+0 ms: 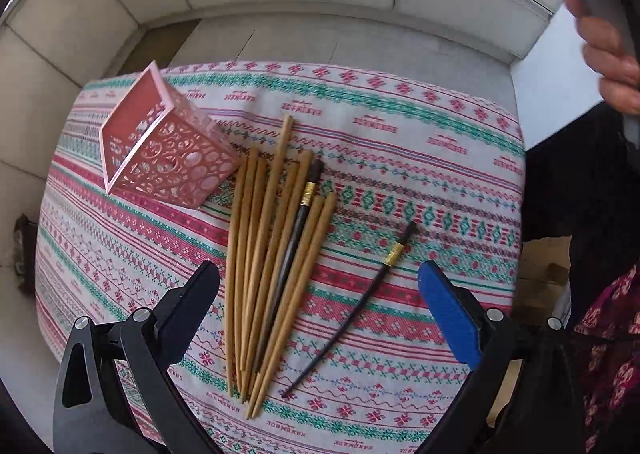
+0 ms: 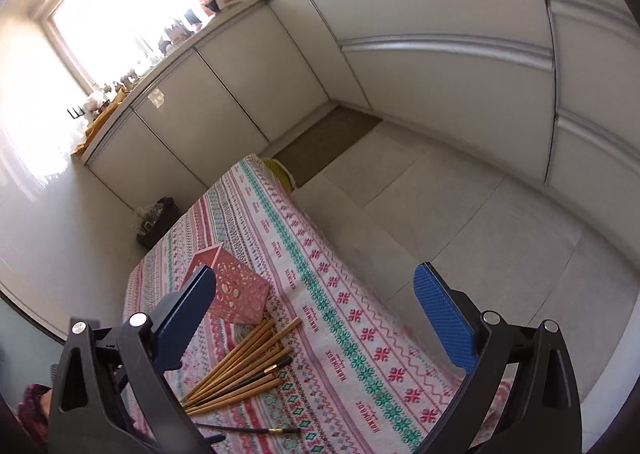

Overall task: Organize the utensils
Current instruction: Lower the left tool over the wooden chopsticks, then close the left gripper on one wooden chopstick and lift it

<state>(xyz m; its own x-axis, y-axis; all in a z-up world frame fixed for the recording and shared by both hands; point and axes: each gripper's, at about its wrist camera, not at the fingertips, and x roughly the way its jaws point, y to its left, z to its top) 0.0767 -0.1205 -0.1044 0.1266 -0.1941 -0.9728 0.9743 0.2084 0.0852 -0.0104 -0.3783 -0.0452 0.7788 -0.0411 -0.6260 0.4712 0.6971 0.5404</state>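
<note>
1. The left tongs (image 1: 318, 318) hover spread wide and grasp nothing; the bundle of wooden chopsticks (image 1: 264, 266) lies on the desk (image 1: 440, 182) right between their tips.
2. A lone black chopstick (image 1: 352, 310) lies apart, nearer the blue pad.
3. The pink holder (image 1: 168, 146) stands ahead-left, apparently empty.
4. The right tongs (image 2: 316, 318) are released, raised above the desk.
</note>
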